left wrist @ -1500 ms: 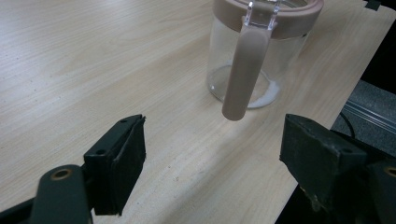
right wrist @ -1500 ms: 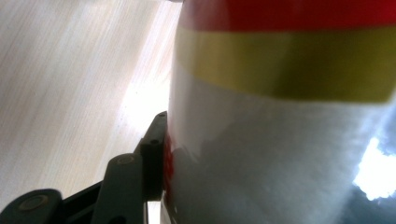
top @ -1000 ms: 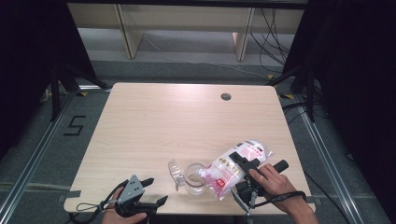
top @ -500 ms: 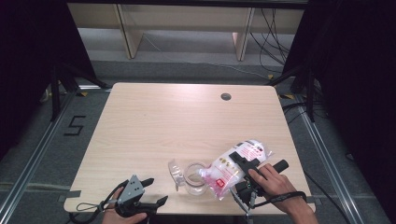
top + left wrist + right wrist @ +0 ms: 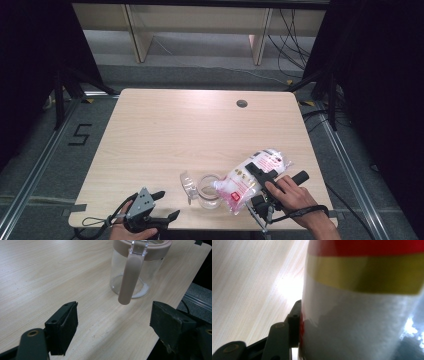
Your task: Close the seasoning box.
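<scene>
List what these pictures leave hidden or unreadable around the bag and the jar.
- The bag's print: too small in the high view; blurred and cut off in the right gripper view.
- Right gripper's far jaw: hidden behind the bag in its own view.
- The jar's top: cut off by the upper edge in the left gripper view.
- The bag's mouth over the jar: too small to make out.

Right gripper (image 5: pixel 260 182) clamps tilted bag (image 5: pixel 250 180) over jar (image 5: pixel 207 190).

A: How many things sit on the table (image 5: pixel 165 135)?
B: One clear jar (image 5: pixel 207 190) and one white bag (image 5: pixel 250 177) just beside the jar.
A: Grippers?
B: Two.
</scene>
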The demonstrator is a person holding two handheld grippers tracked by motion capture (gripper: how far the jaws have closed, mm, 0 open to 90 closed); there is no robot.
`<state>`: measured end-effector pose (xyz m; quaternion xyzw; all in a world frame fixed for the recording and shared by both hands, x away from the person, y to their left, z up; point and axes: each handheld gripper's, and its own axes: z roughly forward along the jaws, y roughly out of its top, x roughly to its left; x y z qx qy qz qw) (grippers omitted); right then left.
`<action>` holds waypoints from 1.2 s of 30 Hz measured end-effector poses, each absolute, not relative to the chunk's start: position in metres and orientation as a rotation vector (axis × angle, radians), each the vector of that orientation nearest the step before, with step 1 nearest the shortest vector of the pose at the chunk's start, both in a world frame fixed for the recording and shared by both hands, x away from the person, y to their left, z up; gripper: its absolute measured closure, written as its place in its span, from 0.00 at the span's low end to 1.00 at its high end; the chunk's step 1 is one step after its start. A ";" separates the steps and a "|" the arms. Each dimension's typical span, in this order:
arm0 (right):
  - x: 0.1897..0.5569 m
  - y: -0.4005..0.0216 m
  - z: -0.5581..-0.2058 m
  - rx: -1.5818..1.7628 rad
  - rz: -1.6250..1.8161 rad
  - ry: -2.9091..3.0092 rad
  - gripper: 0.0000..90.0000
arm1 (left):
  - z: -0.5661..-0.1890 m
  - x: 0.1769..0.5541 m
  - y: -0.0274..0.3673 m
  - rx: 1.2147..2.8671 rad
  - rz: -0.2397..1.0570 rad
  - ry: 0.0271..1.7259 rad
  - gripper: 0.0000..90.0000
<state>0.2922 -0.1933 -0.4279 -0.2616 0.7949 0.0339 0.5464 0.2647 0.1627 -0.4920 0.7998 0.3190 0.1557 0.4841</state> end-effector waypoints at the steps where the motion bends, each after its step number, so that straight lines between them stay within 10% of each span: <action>1: 0.292 -0.193 -0.428 -0.627 0.086 1.885 0.56 | -0.492 0.264 0.163 1.946 0.374 0.782 0.24; 36: 0.292 -0.193 -0.425 -0.654 0.063 1.867 0.57 | -0.492 0.264 0.163 1.951 0.379 0.791 0.24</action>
